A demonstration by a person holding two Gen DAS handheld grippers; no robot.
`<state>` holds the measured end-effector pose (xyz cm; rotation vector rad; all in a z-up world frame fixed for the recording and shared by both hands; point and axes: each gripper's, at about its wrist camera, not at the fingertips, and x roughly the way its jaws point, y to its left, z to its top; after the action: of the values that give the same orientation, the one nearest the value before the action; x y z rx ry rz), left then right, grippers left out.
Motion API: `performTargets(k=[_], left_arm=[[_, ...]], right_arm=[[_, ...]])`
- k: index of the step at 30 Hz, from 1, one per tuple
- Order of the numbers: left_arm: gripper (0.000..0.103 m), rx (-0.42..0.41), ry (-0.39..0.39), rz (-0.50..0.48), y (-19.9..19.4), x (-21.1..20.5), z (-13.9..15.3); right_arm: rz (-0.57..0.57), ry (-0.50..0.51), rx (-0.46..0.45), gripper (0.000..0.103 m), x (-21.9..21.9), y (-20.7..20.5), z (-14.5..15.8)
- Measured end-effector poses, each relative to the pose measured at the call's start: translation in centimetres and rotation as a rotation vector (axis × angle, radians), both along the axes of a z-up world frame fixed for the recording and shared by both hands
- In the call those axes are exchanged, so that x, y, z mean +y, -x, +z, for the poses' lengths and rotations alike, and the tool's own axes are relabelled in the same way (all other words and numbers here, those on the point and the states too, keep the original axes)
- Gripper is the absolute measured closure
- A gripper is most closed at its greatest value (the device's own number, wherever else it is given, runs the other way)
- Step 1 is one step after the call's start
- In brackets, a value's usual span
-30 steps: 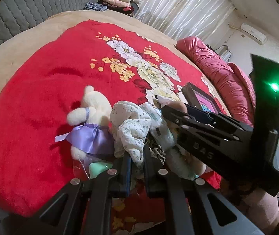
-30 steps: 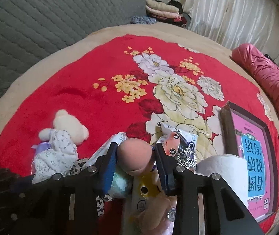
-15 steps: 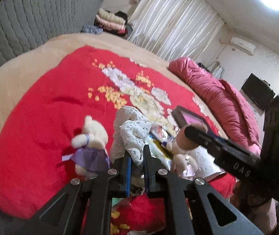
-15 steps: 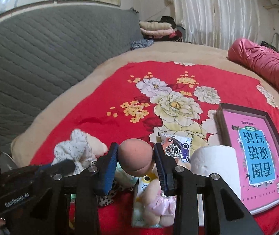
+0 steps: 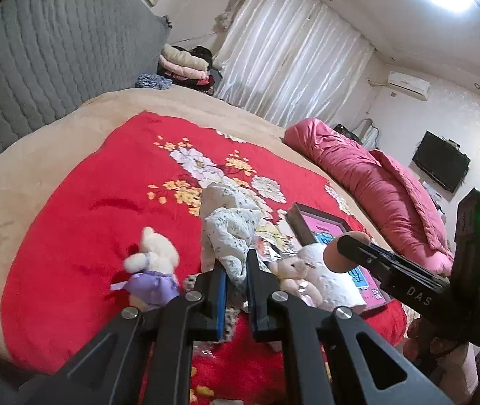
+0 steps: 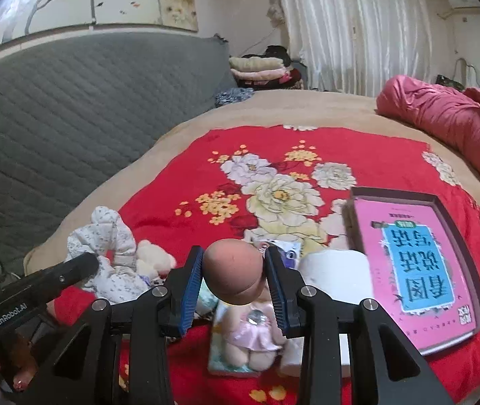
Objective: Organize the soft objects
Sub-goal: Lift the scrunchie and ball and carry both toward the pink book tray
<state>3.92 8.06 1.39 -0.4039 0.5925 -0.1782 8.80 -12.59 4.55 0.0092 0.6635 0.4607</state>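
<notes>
left tool (image 5: pixel 234 270) clamps floral cloth (image 5: pixel 229 226), long axis upright.

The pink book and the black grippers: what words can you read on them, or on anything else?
"GenRobot.AI": white letters on the left gripper, on its arm, seen from the right wrist.
"DAS": on the right gripper, on its arm, seen from the left wrist.
"看图说话写话": big characters on the pink book, upside down in the right wrist view.
The book's small print and the packets behind the toys are too blurred to read.

Red floral blanket (image 6: pixel 179 222) over bed (image 5: pixel 37 155)
</notes>
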Motion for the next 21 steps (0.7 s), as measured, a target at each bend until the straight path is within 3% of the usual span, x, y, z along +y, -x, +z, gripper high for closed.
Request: performTargets(k=[18,21], left_arm=[[0.093,-0.017,-0.127,-0.128,1.0,-8.7,2.7],[0.093,-0.016,-0.135,-0.140,0.9,-9.5,2.9]], right_arm=[[-0.188,-0.063,-0.041,0.065,-9.0,2.1,0.4],[-0.221,-0.030,-0.074,0.065,-9.9,2.5,0.5]])
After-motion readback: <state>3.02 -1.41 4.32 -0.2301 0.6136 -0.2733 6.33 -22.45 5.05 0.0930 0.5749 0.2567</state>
